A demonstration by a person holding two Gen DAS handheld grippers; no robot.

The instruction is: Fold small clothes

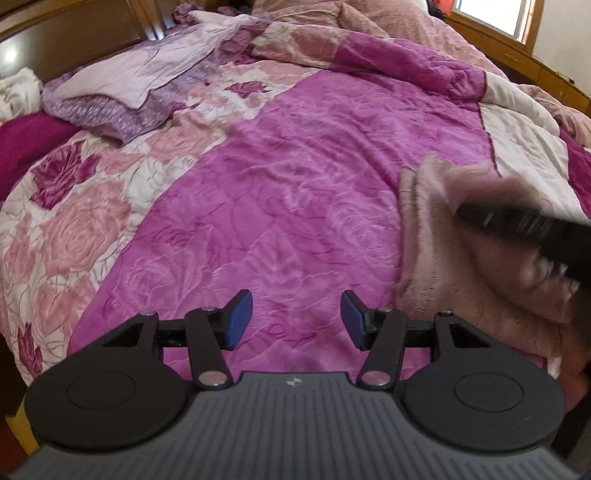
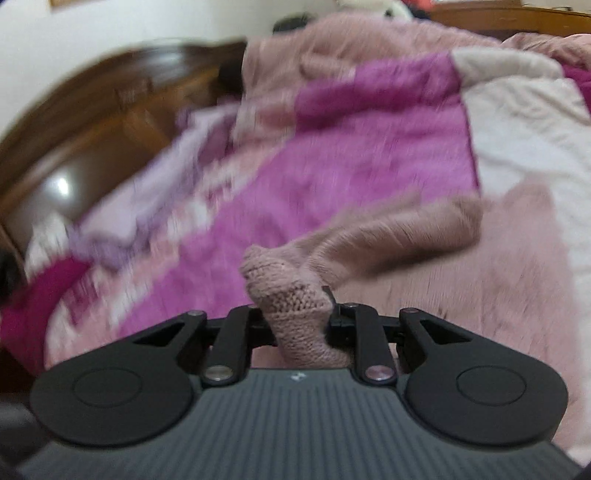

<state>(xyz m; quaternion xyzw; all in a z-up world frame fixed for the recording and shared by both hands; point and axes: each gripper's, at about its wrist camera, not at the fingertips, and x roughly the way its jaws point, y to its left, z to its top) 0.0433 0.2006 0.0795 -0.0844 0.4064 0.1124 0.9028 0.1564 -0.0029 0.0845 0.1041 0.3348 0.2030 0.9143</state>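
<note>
A dusty-pink knitted garment (image 1: 436, 258) lies on the magenta quilt (image 1: 295, 177) at the right of the left wrist view. My left gripper (image 1: 296, 319) hangs open over bare quilt, its blue pads (image 1: 240, 319) holding nothing, just left of the garment. My right gripper (image 1: 517, 229) crosses that garment as a blurred black bar. In the right wrist view my right gripper (image 2: 295, 317) is shut on a bunched corner of the pink knit (image 2: 291, 306). A sleeve-like part (image 2: 399, 240) trails away from it over the rest of the garment (image 2: 498, 295). The pads are hidden by the knit.
A lilac patterned cloth (image 1: 122, 88) lies crumpled at the far left of the bed. A pink blanket (image 1: 388, 22) is heaped at the back. A dark wooden headboard (image 1: 74, 37) stands behind it, and a window (image 1: 491, 14) at the top right.
</note>
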